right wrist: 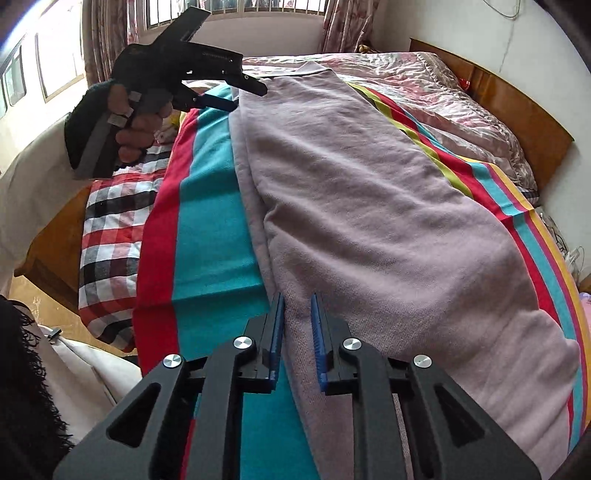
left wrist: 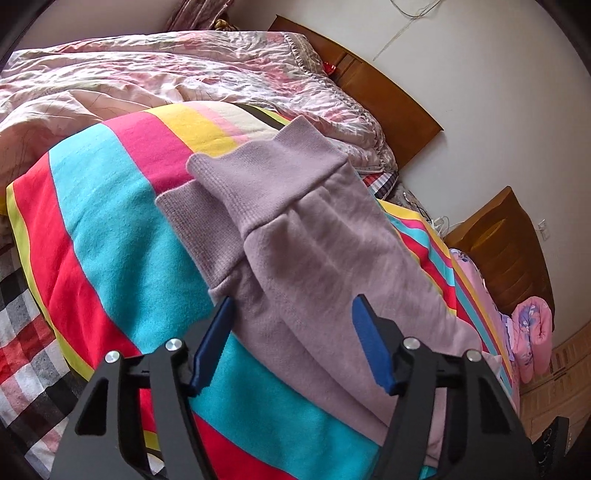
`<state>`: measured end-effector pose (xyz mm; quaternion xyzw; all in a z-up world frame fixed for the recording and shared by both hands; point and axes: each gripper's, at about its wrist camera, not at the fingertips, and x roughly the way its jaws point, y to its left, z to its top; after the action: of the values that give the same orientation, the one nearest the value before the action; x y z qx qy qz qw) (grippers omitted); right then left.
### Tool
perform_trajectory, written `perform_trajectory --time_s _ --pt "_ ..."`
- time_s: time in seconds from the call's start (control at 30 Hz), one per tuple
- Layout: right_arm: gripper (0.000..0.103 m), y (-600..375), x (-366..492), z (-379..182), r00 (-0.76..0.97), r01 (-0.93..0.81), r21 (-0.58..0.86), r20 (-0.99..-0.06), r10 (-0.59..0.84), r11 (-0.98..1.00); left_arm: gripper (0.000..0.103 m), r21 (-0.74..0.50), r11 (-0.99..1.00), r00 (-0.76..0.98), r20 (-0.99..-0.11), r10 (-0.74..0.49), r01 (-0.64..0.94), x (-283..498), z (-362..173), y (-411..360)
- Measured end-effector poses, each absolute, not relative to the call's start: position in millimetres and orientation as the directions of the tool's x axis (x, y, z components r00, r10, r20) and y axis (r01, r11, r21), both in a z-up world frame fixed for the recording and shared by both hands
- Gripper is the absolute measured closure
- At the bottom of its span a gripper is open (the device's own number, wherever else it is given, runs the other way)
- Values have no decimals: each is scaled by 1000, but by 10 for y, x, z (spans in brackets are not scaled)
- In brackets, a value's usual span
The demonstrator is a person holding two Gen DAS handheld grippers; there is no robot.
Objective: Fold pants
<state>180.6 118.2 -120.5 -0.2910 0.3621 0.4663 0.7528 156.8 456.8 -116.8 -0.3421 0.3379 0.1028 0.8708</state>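
Note:
Mauve sweatpants (left wrist: pixel 303 236) lie lengthwise on a striped blanket, legs stacked, ribbed cuffs (left wrist: pixel 236 184) at the far end in the left wrist view. My left gripper (left wrist: pixel 291 317) is open, its blue pads wide apart over the leg just short of the cuffs, holding nothing. In the right wrist view the pants (right wrist: pixel 369 206) stretch away from me. My right gripper (right wrist: pixel 297 306) has its pads close together around the pants' near left edge; the fabric runs between them. The left gripper (right wrist: pixel 221 99) also shows there, held in a hand at the far end.
The striped blanket (left wrist: pixel 110 221) covers a bed with a pink quilt (left wrist: pixel 166 74) and wooden headboard (left wrist: pixel 388 92). A plaid sheet (right wrist: pixel 110 229) lies at the bed's left edge. A wooden nightstand (left wrist: pixel 506 240) stands by the wall. Windows (right wrist: pixel 236 11) are beyond the bed.

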Motion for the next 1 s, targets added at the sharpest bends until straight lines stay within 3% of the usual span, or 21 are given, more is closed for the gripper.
perform_trajectory --time_s 0.23,0.37,0.6,0.9,1.0 --pt "95 1138 1795 -1202 314 -912 -111 -810 496 396 36 -518 750 743 -667 -53 -411 1564 -1155 4561" --pt "89 1138 1845 -1211 296 -906 -74 -816 497 418 34 -525 744 749 -660 -50 -414 1499 -1115 4539" --pt "89 1123 1843 -1213 289 -908 -65 -813 506 414 34 -522 740 745 -665 -42 -424 1541 -1127 4587" --pt "91 1118 1835 -1215 293 -907 -63 -805 515 417 36 -481 763 755 -656 14 -432 1569 -925 4516" --pt "95 1099 1848 -1216 295 -902 -52 -798 525 428 41 -490 748 734 -680 -6 -448 1672 -1047 4581"
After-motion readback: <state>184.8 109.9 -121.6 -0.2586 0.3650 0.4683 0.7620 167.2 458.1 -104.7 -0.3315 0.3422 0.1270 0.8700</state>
